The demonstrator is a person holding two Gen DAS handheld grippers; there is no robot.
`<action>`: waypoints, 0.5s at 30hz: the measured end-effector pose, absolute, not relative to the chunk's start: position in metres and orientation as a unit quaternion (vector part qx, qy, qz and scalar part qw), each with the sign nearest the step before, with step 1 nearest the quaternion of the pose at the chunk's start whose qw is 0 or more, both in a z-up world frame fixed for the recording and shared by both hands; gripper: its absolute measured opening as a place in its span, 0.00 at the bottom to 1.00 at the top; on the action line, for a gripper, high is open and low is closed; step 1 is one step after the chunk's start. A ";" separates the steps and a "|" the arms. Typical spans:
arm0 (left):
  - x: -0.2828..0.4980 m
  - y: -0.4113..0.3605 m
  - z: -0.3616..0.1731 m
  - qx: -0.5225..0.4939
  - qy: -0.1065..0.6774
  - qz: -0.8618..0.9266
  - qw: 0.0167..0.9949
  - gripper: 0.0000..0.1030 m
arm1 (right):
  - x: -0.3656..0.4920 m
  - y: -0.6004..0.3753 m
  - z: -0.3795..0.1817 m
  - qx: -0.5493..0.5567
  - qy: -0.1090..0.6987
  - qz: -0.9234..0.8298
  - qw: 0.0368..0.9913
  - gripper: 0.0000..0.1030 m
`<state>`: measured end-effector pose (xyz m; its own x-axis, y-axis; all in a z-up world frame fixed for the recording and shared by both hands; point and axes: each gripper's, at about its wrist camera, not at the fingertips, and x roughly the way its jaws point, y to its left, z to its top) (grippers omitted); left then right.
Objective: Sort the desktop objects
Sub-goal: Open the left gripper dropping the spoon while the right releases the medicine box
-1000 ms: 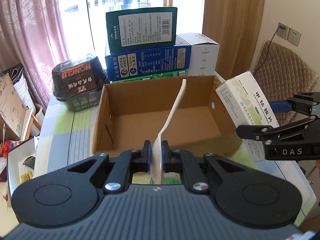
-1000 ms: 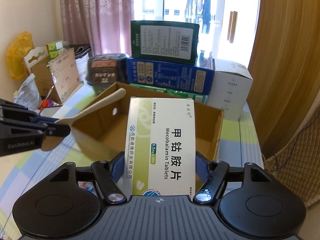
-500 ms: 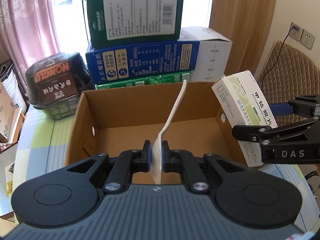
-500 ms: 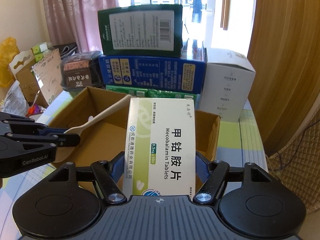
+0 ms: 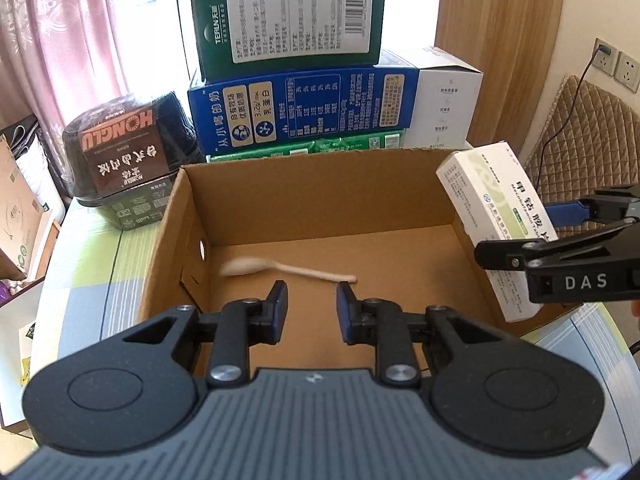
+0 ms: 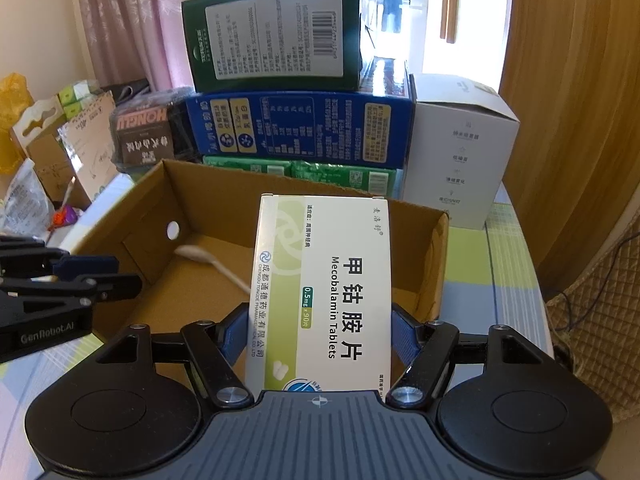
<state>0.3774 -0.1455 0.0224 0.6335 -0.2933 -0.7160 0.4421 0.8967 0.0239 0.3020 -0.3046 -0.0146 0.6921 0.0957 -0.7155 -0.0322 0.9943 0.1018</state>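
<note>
A beige wooden spoon [image 5: 288,269] lies blurred on the floor of the open cardboard box [image 5: 320,184], bowl to the left; it also shows in the right wrist view [image 6: 212,262]. My left gripper [image 5: 311,305] is open and empty just above the box's near edge. My right gripper [image 6: 320,334] is shut on a white and green Mecobalamin tablet box [image 6: 324,292], held upright over the cardboard box's [image 6: 436,264] right side. The tablet box [image 5: 492,208] and right gripper [image 5: 560,256] show at the right in the left wrist view.
Behind the cardboard box stand stacked cartons: a dark green one [image 5: 288,16] on a blue one [image 5: 304,112], a white box [image 5: 448,104] to the right, a black Honglu pack [image 5: 128,156] to the left. Clutter sits off the table's left edge.
My left gripper has opened and let the spoon go; the spoon has dropped into the cardboard box. Both grippers have moved closer over the box. The right still holds the tablet box.
</note>
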 end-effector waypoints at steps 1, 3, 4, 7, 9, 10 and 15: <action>0.377 -0.145 0.024 0.100 0.375 -0.205 0.898 0.21 | 0.302 -0.306 -0.013 0.047 0.387 0.039 0.920 0.68; 0.375 -0.144 0.027 0.099 0.372 -0.206 0.900 0.22 | 0.301 -0.306 -0.009 0.050 0.383 0.039 0.922 0.77; 0.373 -0.143 0.029 0.100 0.369 -0.206 0.901 0.25 | 0.300 -0.306 -0.007 0.047 0.379 0.036 0.923 0.79; 0.368 -0.140 0.035 0.101 0.362 -0.206 0.904 0.35 | 0.294 -0.305 -0.002 0.041 0.375 0.033 0.926 0.80; 0.364 -0.137 0.038 0.102 0.360 -0.205 0.904 0.41 | 0.289 -0.306 0.001 0.041 0.376 0.034 0.925 0.81; 0.362 -0.136 0.039 0.103 0.360 -0.205 0.904 0.43 | 0.287 -0.306 0.003 0.041 0.376 0.035 0.925 0.82; 0.349 -0.129 0.047 0.106 0.360 -0.201 0.905 0.52 | 0.270 -0.302 0.015 0.032 0.373 0.038 0.927 0.86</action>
<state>0.3493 -0.1286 0.0467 0.6595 -0.2874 -0.6946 0.4402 0.8967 0.0469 0.2705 -0.3021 0.0145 0.7190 0.0948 -0.6885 -0.0467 0.9950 0.0882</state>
